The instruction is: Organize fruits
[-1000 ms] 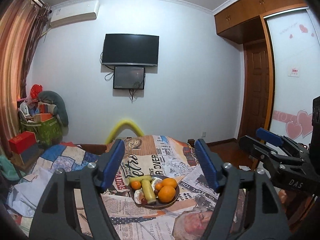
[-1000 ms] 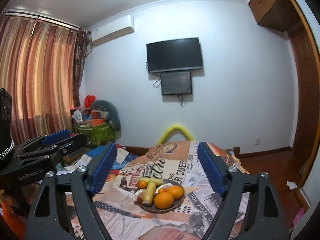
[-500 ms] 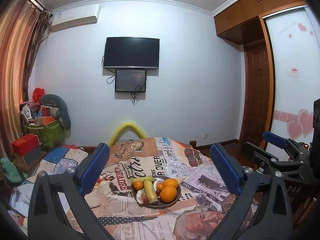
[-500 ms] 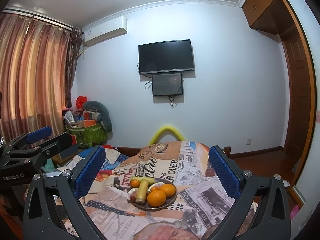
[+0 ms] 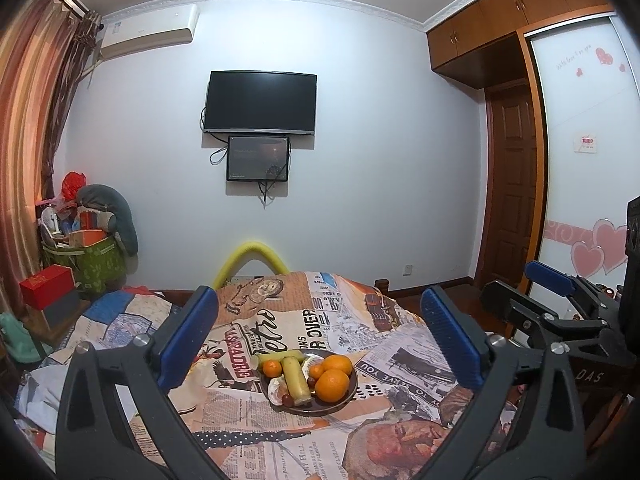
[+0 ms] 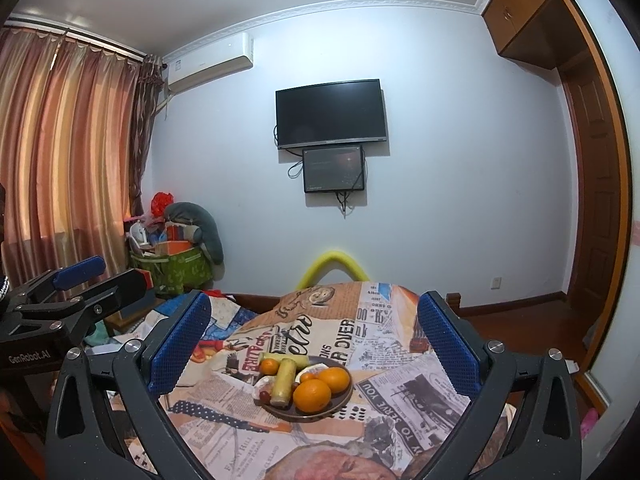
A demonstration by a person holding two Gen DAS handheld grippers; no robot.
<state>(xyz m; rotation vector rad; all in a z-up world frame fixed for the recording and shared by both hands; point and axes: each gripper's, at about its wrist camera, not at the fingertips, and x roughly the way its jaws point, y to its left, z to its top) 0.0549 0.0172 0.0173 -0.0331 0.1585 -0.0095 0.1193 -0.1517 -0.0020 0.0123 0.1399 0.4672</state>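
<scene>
Oranges (image 5: 331, 385) and bananas (image 5: 296, 376) lie heaped on the dark plate (image 5: 349, 394), while both the left gripper (image 5: 320, 344) and right gripper (image 6: 314, 340) hang above it, fingers spread wide, holding nothing, seemingly ready to reach.

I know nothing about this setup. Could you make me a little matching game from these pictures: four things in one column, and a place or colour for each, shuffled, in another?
Things:
1. plate of fruit
2. television
3. air conditioner
4. curved foam tube

Places or colours:
A. high on the wall near the curtain
B. yellow, beyond the far end of the bed
C. on the newspaper-print bedspread
D. black, mounted mid-wall

Pairs: 1-C, 2-D, 3-A, 4-B
</scene>
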